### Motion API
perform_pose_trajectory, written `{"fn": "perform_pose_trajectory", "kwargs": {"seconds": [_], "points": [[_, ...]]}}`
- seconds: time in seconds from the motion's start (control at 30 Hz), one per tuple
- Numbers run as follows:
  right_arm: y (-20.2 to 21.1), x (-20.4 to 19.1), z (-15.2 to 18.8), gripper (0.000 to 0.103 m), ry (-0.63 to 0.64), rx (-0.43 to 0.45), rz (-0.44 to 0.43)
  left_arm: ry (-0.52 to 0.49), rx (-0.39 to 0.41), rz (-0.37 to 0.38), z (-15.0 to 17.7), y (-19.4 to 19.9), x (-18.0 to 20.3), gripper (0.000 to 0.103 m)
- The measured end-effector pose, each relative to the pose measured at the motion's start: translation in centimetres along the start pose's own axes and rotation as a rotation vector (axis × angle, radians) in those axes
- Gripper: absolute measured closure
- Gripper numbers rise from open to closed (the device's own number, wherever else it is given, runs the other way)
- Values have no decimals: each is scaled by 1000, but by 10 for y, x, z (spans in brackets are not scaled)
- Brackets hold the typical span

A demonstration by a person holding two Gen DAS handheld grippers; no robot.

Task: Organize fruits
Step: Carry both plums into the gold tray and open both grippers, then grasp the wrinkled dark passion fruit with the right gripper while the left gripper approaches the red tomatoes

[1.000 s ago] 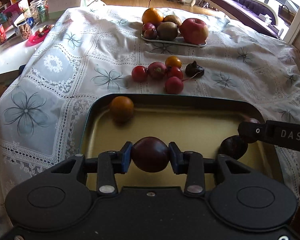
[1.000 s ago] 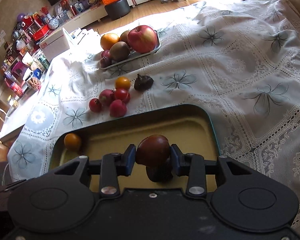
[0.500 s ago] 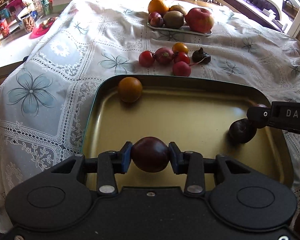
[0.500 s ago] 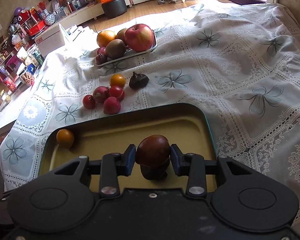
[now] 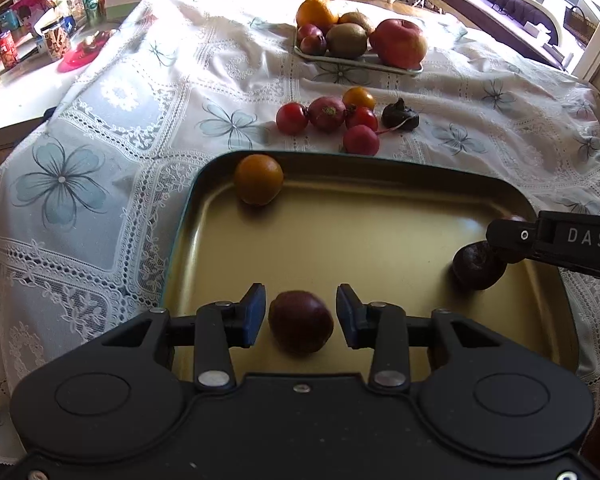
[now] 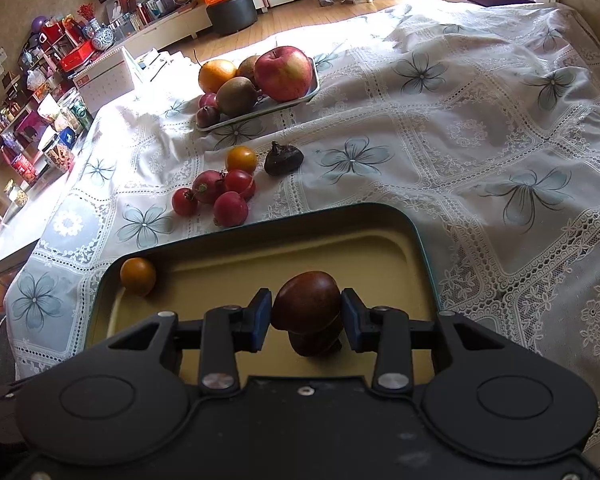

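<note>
Left wrist view: left gripper [image 5: 301, 316] sits over the near part of the tray [image 5: 380, 162]. Jaws parted wider than the plum [image 5: 301, 321] between them, a gap on each side, pads not touching it. Plum rests on the tray floor, roughly round, no clear long axis. Open floor ahead all the way to the far rim. Orange tomato [image 5: 259, 179] ahead-left, tucked in the tray's far-left corner against the wall. Right gripper [image 5: 556, 242] comes in from the right edge over the tray's right side, a dark fruit [image 5: 478, 266] just under its tip near the right wall. Beyond the far rim, loose fruit cluster [image 5: 332, 118] on the cloth [image 5: 140, 120], then a plate [image 5: 356, 62] of bigger fruit further out.

Right wrist view: right gripper [image 6: 306, 316] is clamped on a dark plum [image 6: 306, 300], both pads pressed on its sides, jaws about plum-wide. Held plum is wider than tall, long axis running across from pad to pad. Directly beneath it sits the dark fruit [image 6: 316, 342] on the tray [image 6: 424, 256] floor; the two look to be touching, can't tell for sure. Right wall is close on the right; open floor ahead and to the left up to the orange tomato [image 6: 138, 276] in the far-left corner.
</note>
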State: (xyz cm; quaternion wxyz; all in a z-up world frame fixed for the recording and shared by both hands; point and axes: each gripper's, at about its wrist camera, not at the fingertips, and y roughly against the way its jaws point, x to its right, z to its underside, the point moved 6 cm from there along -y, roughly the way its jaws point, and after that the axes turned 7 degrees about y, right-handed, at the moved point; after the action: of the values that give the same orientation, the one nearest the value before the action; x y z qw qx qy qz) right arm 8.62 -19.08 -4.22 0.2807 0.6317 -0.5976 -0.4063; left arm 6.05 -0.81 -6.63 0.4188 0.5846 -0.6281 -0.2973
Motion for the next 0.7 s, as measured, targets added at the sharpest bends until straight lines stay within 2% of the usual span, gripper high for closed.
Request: {"fn": "perform_pose_trajectory", "kwargs": {"seconds": [0.27, 0.7], "points": [[7, 5, -4, 63, -14, 29, -2, -1, 8, 27, -2, 6, 2, 56], [2, 2, 0, 63, -12, 11, -11, 3, -11, 33, 0, 1, 3, 56]]}}
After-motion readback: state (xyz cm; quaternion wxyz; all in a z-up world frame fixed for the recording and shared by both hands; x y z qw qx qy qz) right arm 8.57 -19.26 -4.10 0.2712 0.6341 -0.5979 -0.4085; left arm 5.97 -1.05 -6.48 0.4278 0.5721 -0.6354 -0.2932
